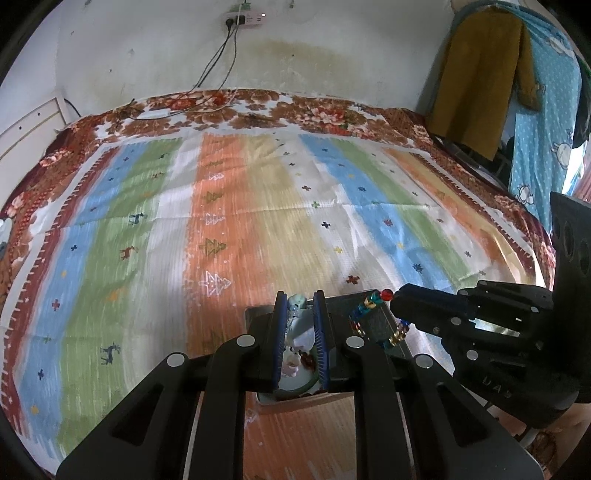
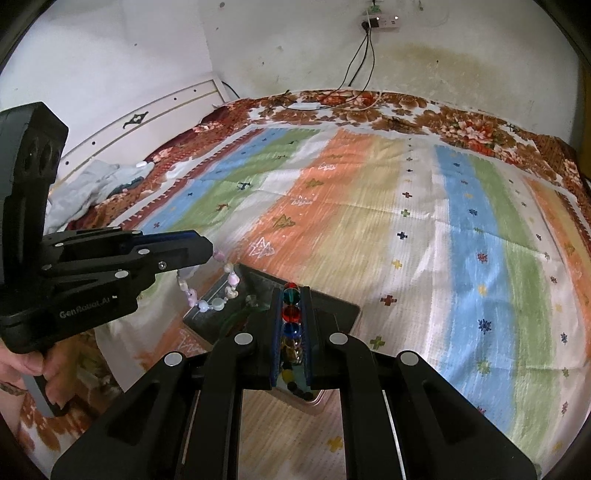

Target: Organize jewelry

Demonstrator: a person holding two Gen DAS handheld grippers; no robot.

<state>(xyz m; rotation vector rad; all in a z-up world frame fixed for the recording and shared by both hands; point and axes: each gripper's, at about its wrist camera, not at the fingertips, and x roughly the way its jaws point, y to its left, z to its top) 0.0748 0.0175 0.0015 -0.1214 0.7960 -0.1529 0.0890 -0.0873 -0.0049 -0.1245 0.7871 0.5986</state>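
My left gripper [image 1: 301,299] is shut on a pale pink-and-white bead bracelet [image 1: 297,321]; it hangs from the fingertips in the right wrist view [image 2: 207,291], over a dark jewelry tray [image 2: 332,306]. My right gripper [image 2: 291,291] is shut on a bracelet of red, teal and blue glass beads [image 2: 290,314], also over the tray. In the left wrist view that colourful bracelet [image 1: 373,302] dangles from the right gripper [image 1: 397,299] above the tray [image 1: 384,325]. Both grippers are close together, side by side.
The tray lies on a bed covered with a striped cloth [image 1: 258,206] over a floral blanket [image 1: 258,110]. A wall socket with cables [image 1: 243,16] is behind. Clothes [image 1: 480,74] hang at the right. Crumpled fabric [image 2: 96,184] lies at the bed's left edge.
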